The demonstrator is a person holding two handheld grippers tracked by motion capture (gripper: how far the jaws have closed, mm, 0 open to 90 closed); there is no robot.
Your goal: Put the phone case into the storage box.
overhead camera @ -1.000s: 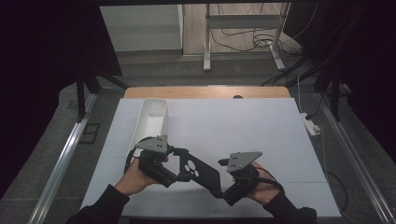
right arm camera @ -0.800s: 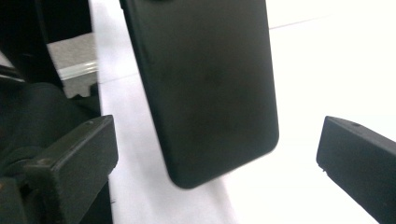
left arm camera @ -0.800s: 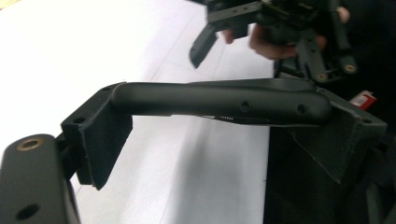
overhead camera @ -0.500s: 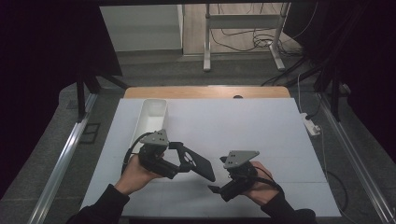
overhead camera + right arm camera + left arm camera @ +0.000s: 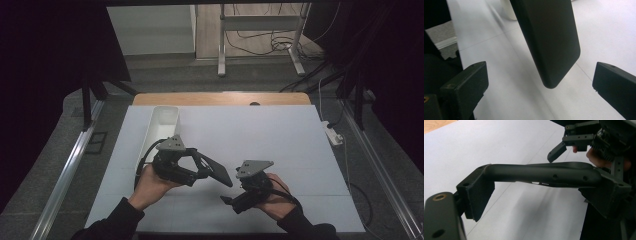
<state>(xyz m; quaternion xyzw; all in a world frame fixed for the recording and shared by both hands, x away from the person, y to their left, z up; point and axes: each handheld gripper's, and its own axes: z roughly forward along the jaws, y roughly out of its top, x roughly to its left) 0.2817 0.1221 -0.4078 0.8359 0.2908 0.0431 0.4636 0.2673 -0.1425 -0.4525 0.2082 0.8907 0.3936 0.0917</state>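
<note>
While the left gripper [image 5: 200,167] pinches a flat black rectangular plastic slab with rounded corners [image 5: 214,169] by its edges between its fingers [image 5: 477,192], the slab hangs above the white worktop [image 5: 280,140], slanting toward the right gripper [image 5: 231,201]. Spread wide, the right gripper's fingers [image 5: 466,82] stand either side of the slab's rounded end without touching it. A long white plastic tray [image 5: 162,122] sits beyond the left hand [image 5: 150,182].
</note>
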